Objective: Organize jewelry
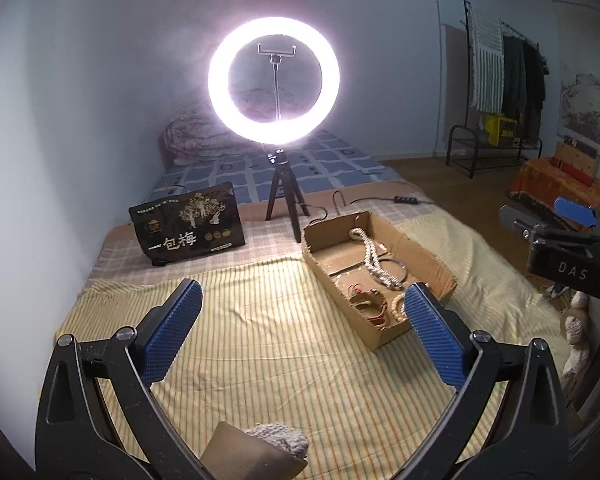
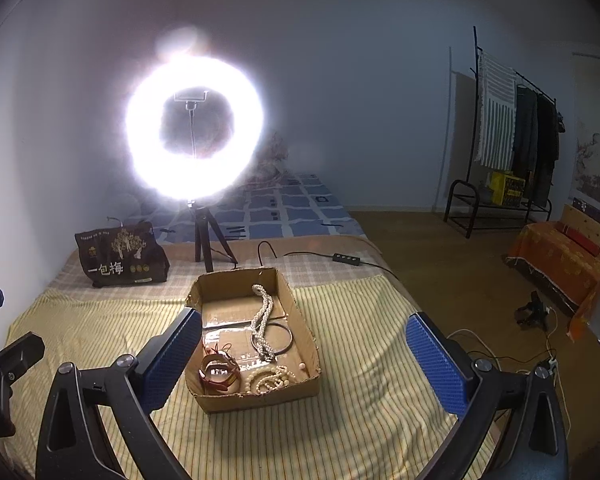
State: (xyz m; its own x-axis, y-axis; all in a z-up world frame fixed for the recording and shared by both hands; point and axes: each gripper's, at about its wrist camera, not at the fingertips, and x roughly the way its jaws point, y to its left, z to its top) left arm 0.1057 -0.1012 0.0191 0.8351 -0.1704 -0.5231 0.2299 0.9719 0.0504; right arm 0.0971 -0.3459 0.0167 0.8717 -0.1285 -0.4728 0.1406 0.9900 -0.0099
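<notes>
Jaws of the left gripper [image 1: 302, 314] are standing wide apart over bare yellow striped bedspread [image 1: 260, 340], holding nothing; those of the right gripper [image 2: 303, 346] are gaping equally wide and empty, framing the shallow brown cardboard box [image 2: 260, 402]. Inside the box, a red leather strap [image 2: 218, 374] and cream bead strands [image 2: 270, 378] are lying at the near end, a long white pearl rope [image 2: 263, 316] and thin dark bangle [image 2: 286, 334] farther in. Open bedding is lying on both sides of the box. Beyond, a black printed snack bag [image 2: 120, 258] and glaring ring lamp on a tripod [image 2: 194, 132] are standing.
</notes>
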